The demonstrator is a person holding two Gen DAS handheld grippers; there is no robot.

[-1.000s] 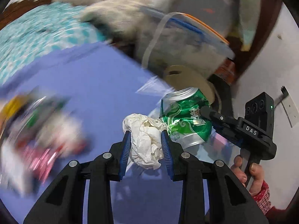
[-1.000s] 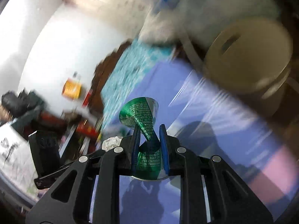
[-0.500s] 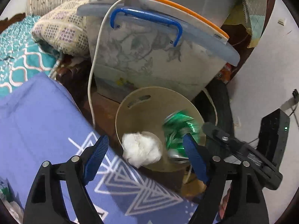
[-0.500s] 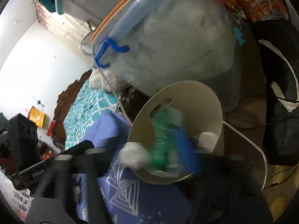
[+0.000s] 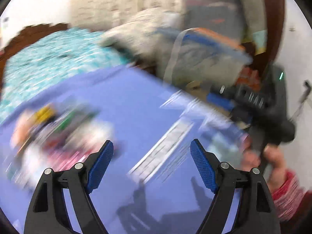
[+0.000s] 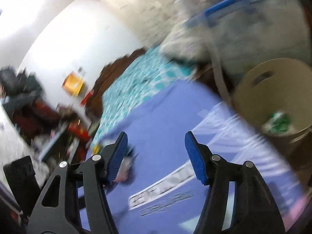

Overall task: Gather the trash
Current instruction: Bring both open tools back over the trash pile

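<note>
Left gripper (image 5: 151,160) wide open, nothing between the pads; right gripper (image 6: 156,156) empty too, jaws closing; both over the blue cloth (image 5: 124,97); next pick best taken from the blurred trash pile (image 5: 54,128) near the cloth's left edge, slowing first, one piece per gripper; green can (image 6: 278,123), crumpled, already in the beige bin (image 6: 253,89) off the cloth's right edge.

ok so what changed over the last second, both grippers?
Both let go. The left gripper dropped its crumpled white paper wad, the right gripper its crushed green can, into the round beige bin; the can lies there now. Both swung back over the purple-blue cloth, nothing between their jaws; the right's are closing. The blurred trash pile stayed put.
</note>
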